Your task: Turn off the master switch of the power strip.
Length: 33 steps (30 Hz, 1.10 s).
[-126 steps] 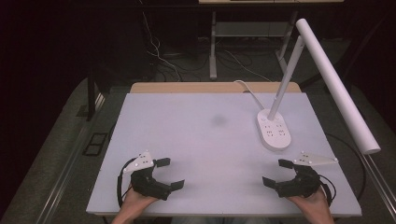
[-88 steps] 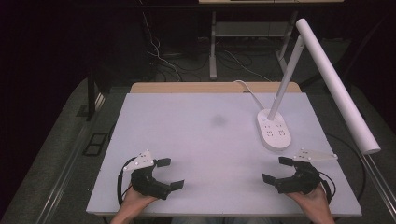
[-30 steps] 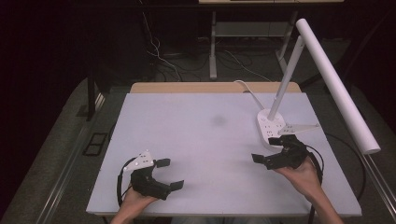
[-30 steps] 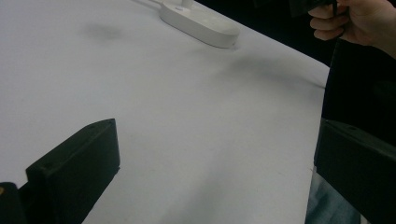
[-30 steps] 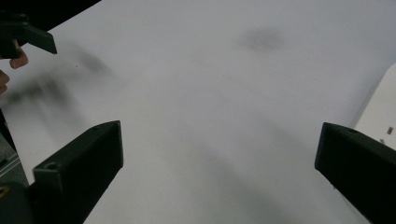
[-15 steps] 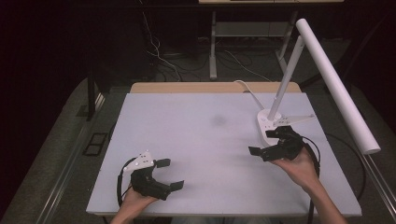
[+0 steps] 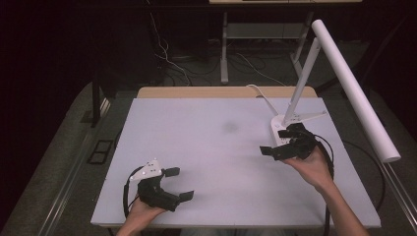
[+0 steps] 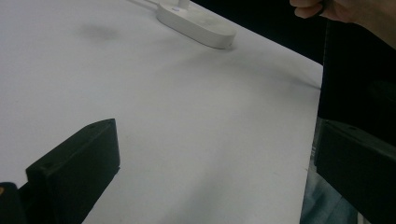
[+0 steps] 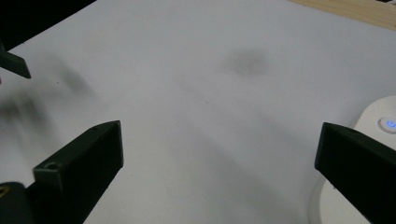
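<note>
A white desk lamp stands at the table's right, with its oval base [image 7: 278, 132], slanted arm [image 7: 301, 91] and long tube head [image 7: 353, 88]. My right gripper [image 7: 276, 141] is open, held above the table right against the near side of the base. In the right gripper view the base [image 9: 373, 144] lies beside the right jaw, and a blue-lit button [image 9: 390, 123] shows on it. My left gripper [image 7: 179, 183] rests open near the front left of the white table [image 7: 211, 147], with nothing between its jaws. The left gripper view shows the lamp base [image 8: 196, 25] far off.
A faint grey smudge [image 7: 229, 127] marks the table's middle. The lamp's cable [image 7: 260, 96] runs off the back edge. A wooden strip [image 7: 221, 92] borders the far side. Dark floor with cables and a desk frame [image 7: 226, 44] lies beyond.
My right gripper has moved away from the front right edge, forward and slightly left, up to the lamp base. The left gripper has stayed put.
</note>
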Tool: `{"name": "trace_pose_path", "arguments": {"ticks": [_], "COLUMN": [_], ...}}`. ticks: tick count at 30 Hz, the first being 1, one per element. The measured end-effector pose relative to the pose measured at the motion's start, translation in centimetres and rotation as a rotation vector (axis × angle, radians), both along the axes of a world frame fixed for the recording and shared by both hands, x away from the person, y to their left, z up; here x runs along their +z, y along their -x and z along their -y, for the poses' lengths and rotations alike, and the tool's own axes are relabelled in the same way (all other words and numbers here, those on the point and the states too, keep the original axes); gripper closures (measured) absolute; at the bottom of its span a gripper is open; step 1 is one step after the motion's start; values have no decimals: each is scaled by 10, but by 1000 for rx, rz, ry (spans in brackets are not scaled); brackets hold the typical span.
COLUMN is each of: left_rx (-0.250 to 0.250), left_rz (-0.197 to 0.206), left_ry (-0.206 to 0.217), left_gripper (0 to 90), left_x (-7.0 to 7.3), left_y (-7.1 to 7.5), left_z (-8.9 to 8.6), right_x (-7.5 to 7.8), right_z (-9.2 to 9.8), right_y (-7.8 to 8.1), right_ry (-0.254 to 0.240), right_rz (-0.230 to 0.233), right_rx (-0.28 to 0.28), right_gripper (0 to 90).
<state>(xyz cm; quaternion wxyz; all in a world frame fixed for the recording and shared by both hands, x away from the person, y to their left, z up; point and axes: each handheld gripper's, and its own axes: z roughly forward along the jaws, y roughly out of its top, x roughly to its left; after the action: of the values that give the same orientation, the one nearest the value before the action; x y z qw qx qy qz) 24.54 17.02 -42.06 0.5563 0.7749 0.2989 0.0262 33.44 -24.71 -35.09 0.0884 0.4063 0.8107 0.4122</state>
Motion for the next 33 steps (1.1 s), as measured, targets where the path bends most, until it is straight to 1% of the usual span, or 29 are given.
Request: {"name": "trace_pose_path", "arguments": {"ticks": [7, 12, 19, 26, 27, 28, 29, 31, 32, 33], "left_rx": [5, 4, 8, 9, 10, 10, 11, 13, 13, 13], "left_rz": [0, 0, 0, 2, 3, 3, 3, 2, 2, 2], "left_ry": [6, 8, 7, -1, -1, -2, -2, -2, -1, -1], "left_gripper": [0, 0, 0, 0, 0, 0, 0, 0, 0, 0], "left_x": [0, 0, 0, 0, 0, 0, 0, 0, 0, 0], "left_y": [0, 0, 0, 0, 0, 0, -1, -1, -1, -1], "left_z": [-1, -2, -2, -2, -3, -3, -3, -4, -4, -4], "right_x": [4, 7, 10, 12, 12, 12, 13, 13, 13, 14], "right_z": [-1, -4, -4, -3, -3, -3, -2, -1, -1, -1], "right_y": [-9, -16, -26, -37, -40, -40, -43, -45, -48, -49], "right_ry": [4, 18, 25, 44, 52, 52, 57, 55, 60, 64], "right_rz": [-3, -1, -2, 0, -1, -1, -3, 3, 5, 0], "right_rx": [-7, -12, -31, -53, -59, -59, -62, -59, -65, -69], "right_gripper": [6, 6, 7, 7, 7, 7, 46, 49, 49, 49]}}
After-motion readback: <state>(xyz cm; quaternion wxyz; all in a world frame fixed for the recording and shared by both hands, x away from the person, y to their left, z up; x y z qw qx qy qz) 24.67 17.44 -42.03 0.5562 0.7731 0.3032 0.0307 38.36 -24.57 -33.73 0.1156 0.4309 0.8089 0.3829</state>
